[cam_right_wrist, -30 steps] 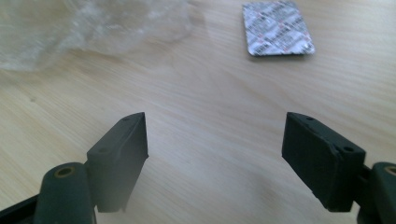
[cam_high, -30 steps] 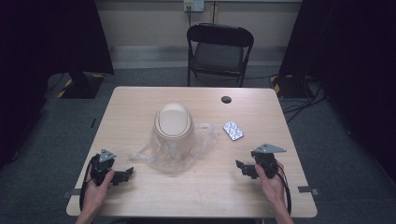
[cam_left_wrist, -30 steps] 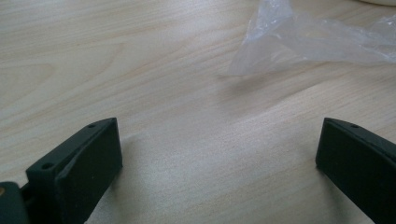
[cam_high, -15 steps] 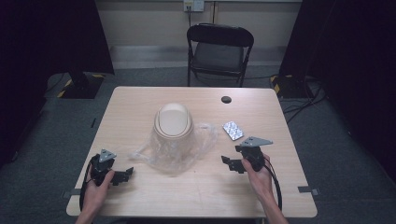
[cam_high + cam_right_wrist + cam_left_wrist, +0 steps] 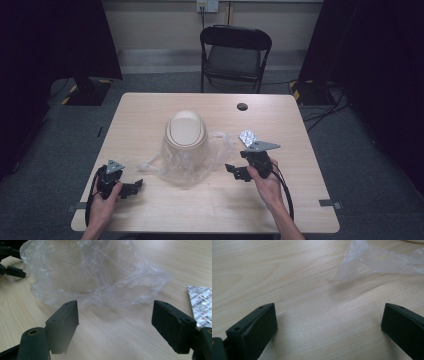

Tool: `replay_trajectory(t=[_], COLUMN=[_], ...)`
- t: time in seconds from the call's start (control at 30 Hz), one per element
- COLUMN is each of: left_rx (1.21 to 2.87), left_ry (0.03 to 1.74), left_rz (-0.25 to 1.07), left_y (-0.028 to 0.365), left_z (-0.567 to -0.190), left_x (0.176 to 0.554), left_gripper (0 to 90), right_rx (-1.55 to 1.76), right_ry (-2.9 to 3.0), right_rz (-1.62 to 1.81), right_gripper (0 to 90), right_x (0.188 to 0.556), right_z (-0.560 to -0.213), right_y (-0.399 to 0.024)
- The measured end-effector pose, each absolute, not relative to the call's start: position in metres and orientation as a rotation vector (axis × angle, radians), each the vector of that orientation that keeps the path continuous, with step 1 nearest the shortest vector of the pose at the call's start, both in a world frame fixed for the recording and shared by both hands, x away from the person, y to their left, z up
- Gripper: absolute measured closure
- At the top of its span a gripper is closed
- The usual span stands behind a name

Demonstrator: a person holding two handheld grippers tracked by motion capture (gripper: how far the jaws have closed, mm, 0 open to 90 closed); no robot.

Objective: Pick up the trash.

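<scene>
Since the earlier frames the right gripper [image 5: 235, 171] has travelled inward and forward across the bench [image 5: 150, 107], from the right edge toward the clear plastic bag [image 5: 192, 160]; it now sits just beside the bag's right side, its jaws spread wide with bare wood between them. The left gripper [image 5: 131, 188] has stayed at the near left corner, jaws likewise spread and holding nothing. The bag and the beige domed container [image 5: 185, 129] lie where they were, at the middle of the bench, the bag crumpled around and in front of the container's base.

In the right gripper view the bag [image 5: 100, 277] fills the space ahead of the jaws, and the container behind the film is only a pale blur. The silvery blister pack [image 5: 248, 137] is cut off at that view's right edge [image 5: 201, 302]. The left gripper view catches only a corner of the bag [image 5: 372, 260]. A small dark round thing [image 5: 242, 106] near the far edge is too small to identify. A folding chair [image 5: 235, 50] stands beyond the bench.
</scene>
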State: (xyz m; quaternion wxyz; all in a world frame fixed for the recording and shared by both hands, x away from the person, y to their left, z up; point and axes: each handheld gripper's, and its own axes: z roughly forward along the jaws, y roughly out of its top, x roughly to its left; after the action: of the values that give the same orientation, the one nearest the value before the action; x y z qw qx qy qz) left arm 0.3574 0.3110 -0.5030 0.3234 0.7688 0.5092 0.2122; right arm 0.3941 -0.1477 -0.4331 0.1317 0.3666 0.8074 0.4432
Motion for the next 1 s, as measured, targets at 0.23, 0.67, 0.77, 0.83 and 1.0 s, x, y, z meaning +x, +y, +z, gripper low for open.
replay_trajectory(t=[0.23,0.67,0.77,0.83,1.0], left_rx=[2.017,2.016,2.016,2.017,2.017], left_ry=[1.336,1.336,1.336,1.336,1.336], left_rz=[0.557,0.557,0.556,0.557,0.557], left_y=[0.311,0.311,0.311,0.311,0.311], left_z=[-0.503,-0.503,-0.503,-0.503,-0.503], left_x=[0.357,0.357,0.357,0.357,0.357], left_gripper=[0.0,0.0,0.0,0.0,0.0], right_rx=[0.994,0.820,0.751,0.738,0.693], right_ry=[2.375,2.443,2.461,2.463,2.474], right_rz=[1.335,1.420,1.434,1.436,1.439], right_gripper=[21.0,19.8,20.6,20.8,20.8], right_x=[0.399,0.405,0.407,0.407,0.413], right_z=[-0.421,-0.397,-0.384,-0.381,-0.372], right_y=[-0.123,-0.070,-0.053,-0.049,-0.031])
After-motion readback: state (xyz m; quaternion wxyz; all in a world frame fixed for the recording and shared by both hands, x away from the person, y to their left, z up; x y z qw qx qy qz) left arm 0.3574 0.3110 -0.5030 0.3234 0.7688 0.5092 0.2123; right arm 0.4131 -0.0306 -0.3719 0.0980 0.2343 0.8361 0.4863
